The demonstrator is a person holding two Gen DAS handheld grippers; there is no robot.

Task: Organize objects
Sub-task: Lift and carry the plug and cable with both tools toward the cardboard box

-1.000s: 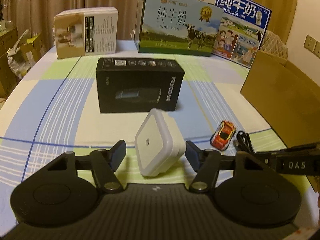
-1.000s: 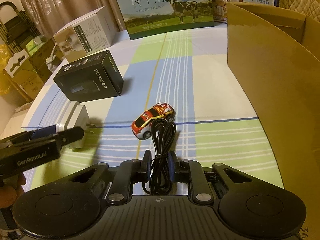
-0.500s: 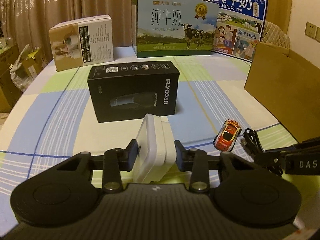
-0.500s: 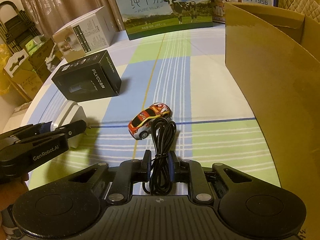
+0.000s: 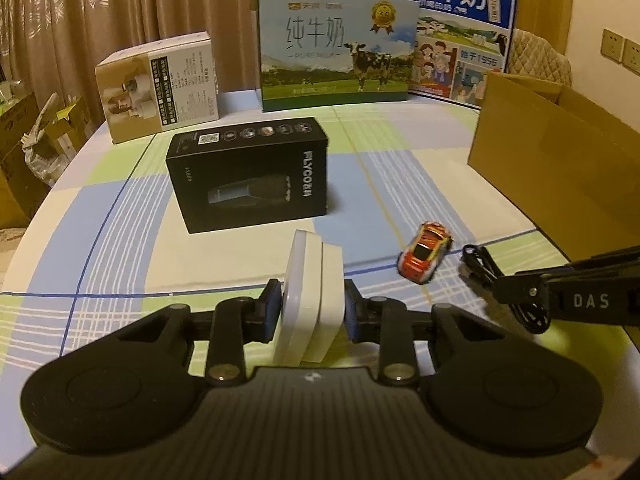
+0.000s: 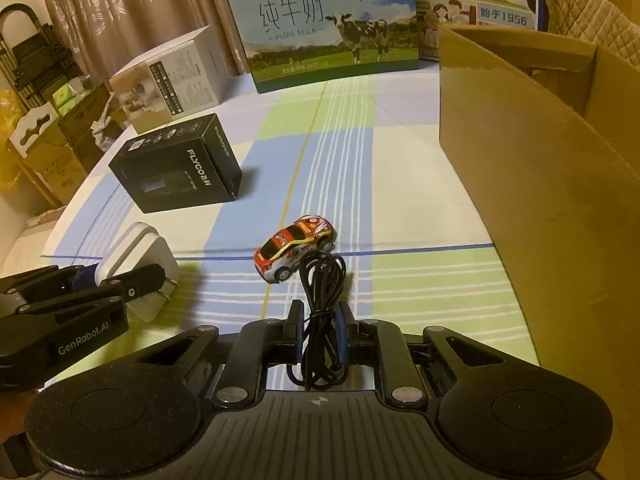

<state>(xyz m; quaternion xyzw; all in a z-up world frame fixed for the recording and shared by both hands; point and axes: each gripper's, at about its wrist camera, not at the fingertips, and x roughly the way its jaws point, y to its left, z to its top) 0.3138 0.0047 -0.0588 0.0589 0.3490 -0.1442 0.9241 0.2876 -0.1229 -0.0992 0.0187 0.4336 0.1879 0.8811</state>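
My left gripper (image 5: 312, 309) has its jaws closing on a white plug adapter (image 5: 308, 280), and both blue pads press its flat sides. The adapter stands on edge just above the checked tablecloth. From the right wrist view the adapter (image 6: 138, 248) shows its metal prongs, held at the left gripper's (image 6: 116, 280) tip. My right gripper (image 6: 319, 332) is shut on a coiled black cable (image 6: 324, 276), whose loop hangs forward past the fingers. A small red and white toy car (image 6: 296, 240) sits on the cloth just beyond the cable.
An open cardboard box (image 6: 540, 184) takes up the right side of the table. A black Flyco box (image 5: 248, 176) lies behind the adapter. Further back stand a white and brown carton (image 5: 160, 84) and two milk cartons (image 5: 336, 48). Clutter lies off the table's left edge.
My left gripper's jaws went from wide apart to clamped on the adapter, which turned from face-on to edge-on and rose slightly. The right gripper kept still with the cable.
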